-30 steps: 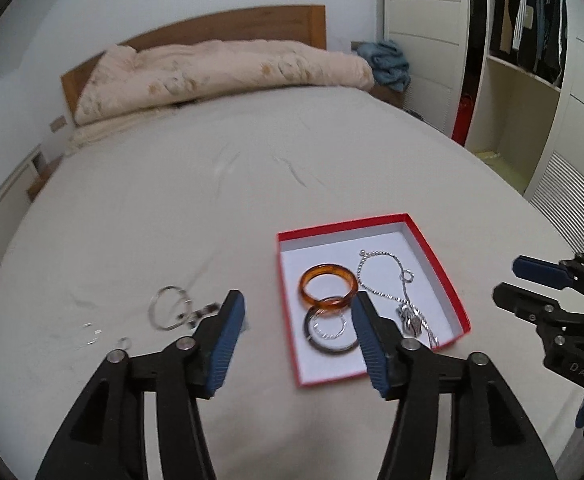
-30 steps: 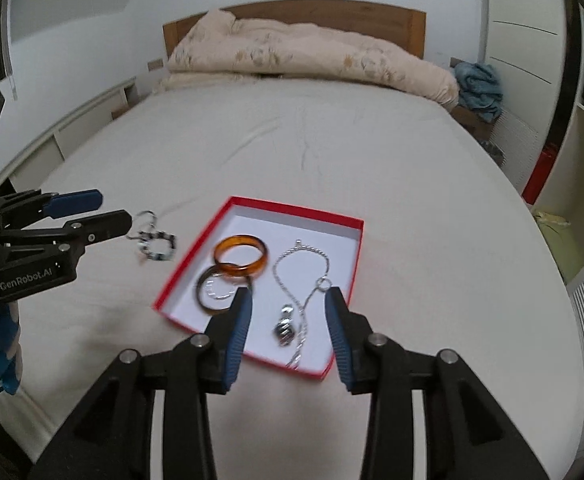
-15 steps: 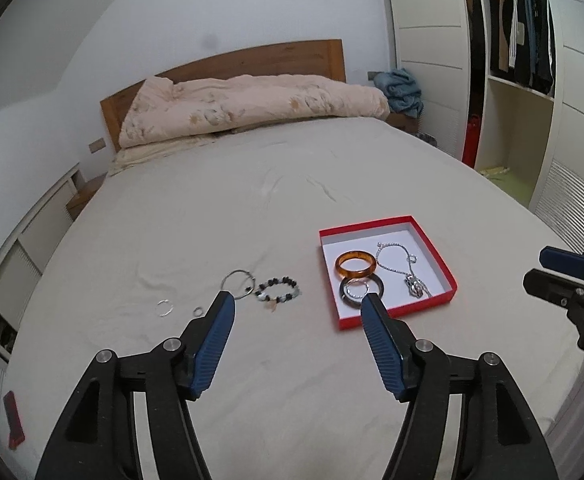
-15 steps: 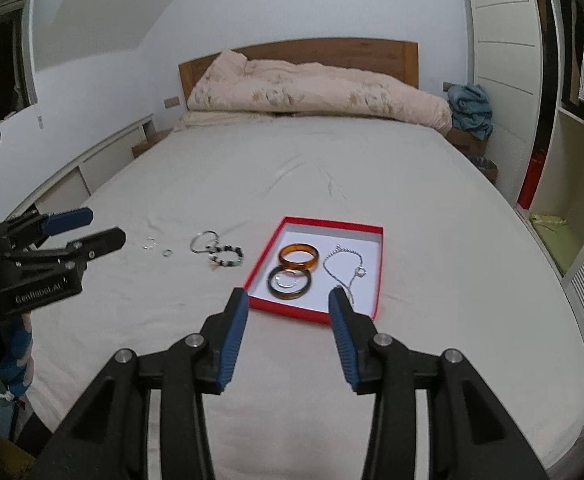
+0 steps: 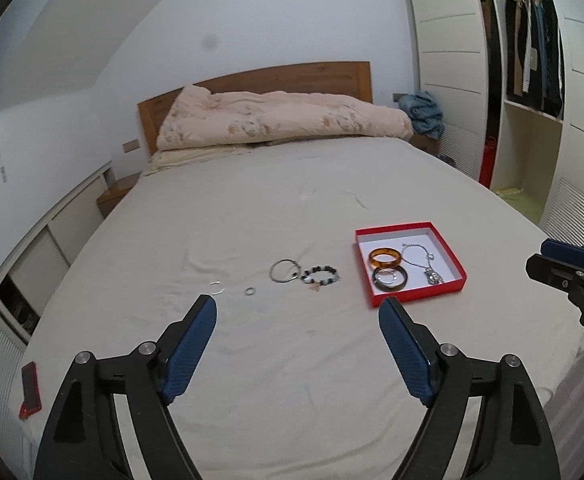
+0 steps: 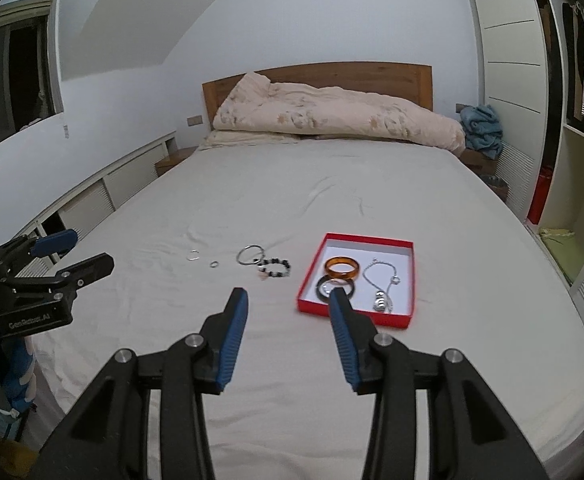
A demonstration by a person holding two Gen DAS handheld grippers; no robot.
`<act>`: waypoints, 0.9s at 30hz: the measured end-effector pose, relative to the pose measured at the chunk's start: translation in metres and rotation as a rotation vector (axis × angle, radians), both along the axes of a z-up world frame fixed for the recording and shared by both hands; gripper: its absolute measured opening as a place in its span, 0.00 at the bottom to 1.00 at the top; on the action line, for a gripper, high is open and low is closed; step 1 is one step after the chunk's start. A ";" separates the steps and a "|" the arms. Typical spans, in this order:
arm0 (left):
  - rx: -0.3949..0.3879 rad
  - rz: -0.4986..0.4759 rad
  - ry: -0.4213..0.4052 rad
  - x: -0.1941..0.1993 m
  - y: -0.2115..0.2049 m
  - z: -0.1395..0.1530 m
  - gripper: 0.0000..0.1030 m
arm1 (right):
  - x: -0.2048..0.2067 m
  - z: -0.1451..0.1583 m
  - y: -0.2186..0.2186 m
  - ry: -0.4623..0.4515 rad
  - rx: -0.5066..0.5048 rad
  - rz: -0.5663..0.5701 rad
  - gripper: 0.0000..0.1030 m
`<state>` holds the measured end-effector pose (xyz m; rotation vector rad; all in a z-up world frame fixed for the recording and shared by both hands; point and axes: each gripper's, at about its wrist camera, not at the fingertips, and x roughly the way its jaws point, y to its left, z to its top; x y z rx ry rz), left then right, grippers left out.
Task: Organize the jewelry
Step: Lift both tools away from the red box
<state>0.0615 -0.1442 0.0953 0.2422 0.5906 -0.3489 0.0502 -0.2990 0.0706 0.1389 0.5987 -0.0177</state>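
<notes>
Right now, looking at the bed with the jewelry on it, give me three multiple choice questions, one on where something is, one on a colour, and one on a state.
1. Where does the amber bangle lie?
A. inside the red box
B. on the sheet beside the beaded bracelet
C. on the quilt

2. What colour are the pads of the left gripper?
A. red
B. blue
C. white

3. What is between the fingers of the right gripper?
A. the silver necklace
B. the dark bangle
C. nothing

Answers:
1 A: the bangle sits within the box's red walls.
2 B: both pads show blue in the left wrist view.
3 C: only bare sheet shows between the fingers, and the necklace and dark bangle lie in the box.
</notes>
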 end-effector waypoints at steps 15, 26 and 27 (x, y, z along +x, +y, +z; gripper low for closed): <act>-0.009 0.106 -0.040 -0.040 0.052 0.005 0.87 | -0.019 -0.003 0.061 0.003 0.013 0.067 0.39; -0.018 0.145 -0.066 -0.051 0.064 0.006 0.87 | -0.019 -0.005 0.073 0.000 0.031 0.078 0.39; -0.022 0.148 -0.067 -0.051 0.066 0.006 0.87 | -0.018 -0.006 0.075 0.000 0.033 0.079 0.39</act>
